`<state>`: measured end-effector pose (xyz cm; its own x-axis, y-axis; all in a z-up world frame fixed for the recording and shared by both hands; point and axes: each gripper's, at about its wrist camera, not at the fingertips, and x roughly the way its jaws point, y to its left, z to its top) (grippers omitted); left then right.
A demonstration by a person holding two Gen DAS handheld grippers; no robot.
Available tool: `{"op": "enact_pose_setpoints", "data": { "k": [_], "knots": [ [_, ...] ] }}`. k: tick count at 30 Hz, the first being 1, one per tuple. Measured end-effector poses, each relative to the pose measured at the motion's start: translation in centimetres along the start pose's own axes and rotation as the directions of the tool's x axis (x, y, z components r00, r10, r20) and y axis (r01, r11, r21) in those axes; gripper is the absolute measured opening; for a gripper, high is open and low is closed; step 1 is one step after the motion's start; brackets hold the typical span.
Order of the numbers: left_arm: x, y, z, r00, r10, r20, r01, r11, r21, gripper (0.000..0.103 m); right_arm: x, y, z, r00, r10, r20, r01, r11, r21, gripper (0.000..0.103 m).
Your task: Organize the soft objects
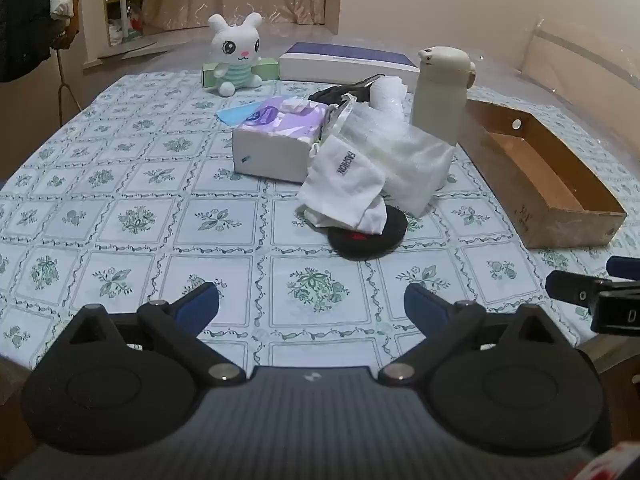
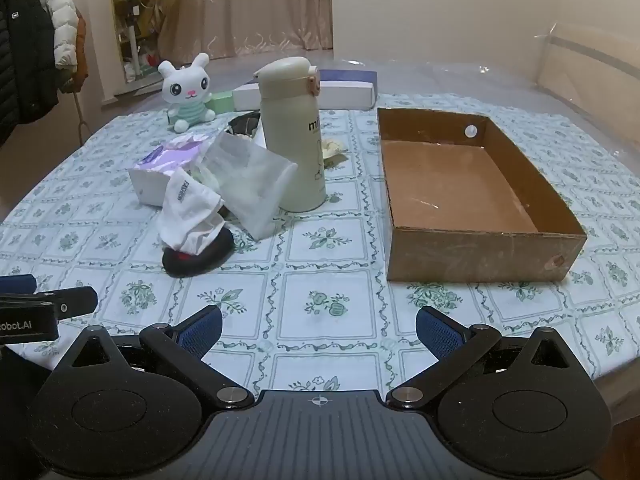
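A white cloth pouch marked FASHION lies over a black round soft item at the table's middle. Behind it sit a clear plastic bag and a tissue pack. A white plush bunny sits at the far edge. An empty cardboard box stands at the right. My left gripper is open and empty, near the table's front edge. My right gripper is open and empty, in front of the box.
A cream thermos bottle stands upright beside the bags. A white and blue flat box and a green box lie at the far edge. A coat rack stands at the left.
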<state>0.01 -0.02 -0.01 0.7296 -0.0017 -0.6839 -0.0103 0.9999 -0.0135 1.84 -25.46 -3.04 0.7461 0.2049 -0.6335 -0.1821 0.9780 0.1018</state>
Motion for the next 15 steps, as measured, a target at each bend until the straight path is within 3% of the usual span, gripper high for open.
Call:
{"op": "enact_pose_setpoints", "data": {
  "k": [15],
  "knots": [
    [0.20,0.04,-0.55,1.000,-0.019,-0.006,0.019,1.000,-0.022,0.096,-0.18,0.11,0.21,1.000,-0.002,-0.003,0.002,1.000,0.004,0.102]
  ]
}}
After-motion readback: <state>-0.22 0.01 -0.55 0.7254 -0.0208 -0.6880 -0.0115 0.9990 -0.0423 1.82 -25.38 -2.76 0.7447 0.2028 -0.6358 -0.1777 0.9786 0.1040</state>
